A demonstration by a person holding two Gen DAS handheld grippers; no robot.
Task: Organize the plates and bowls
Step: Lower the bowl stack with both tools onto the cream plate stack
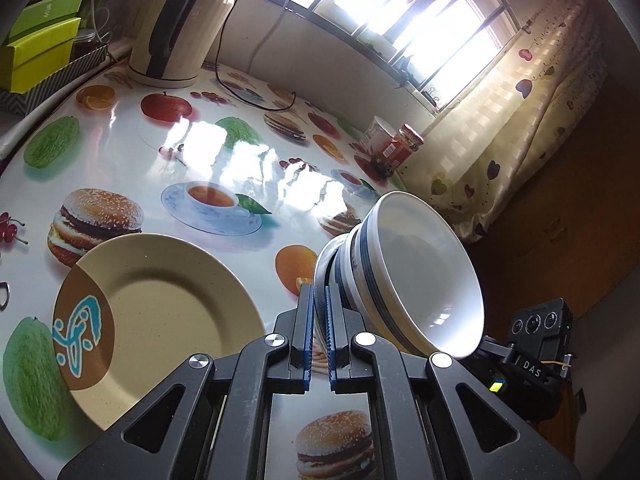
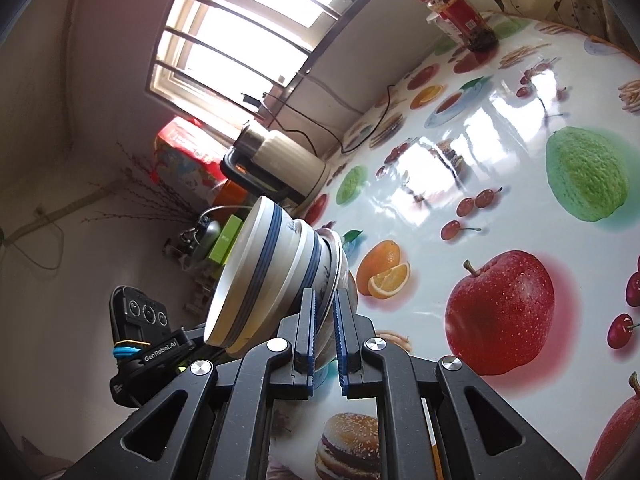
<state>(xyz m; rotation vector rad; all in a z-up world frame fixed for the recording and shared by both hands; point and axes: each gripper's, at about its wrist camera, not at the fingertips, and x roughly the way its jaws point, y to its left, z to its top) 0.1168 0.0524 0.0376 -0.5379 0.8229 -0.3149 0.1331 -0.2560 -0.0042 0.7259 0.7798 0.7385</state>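
Bowls (image 1: 416,276) sat nested on a white plate (image 1: 326,268), carried as one stack above the printed table (image 1: 224,160); the left gripper (image 1: 319,332) and right gripper (image 2: 325,336) each had jaws clamped on the plate's rim from opposite sides, presumably to steady the load; a beige plate (image 1: 160,316) lay near the table's edge, likely the stack's destination.
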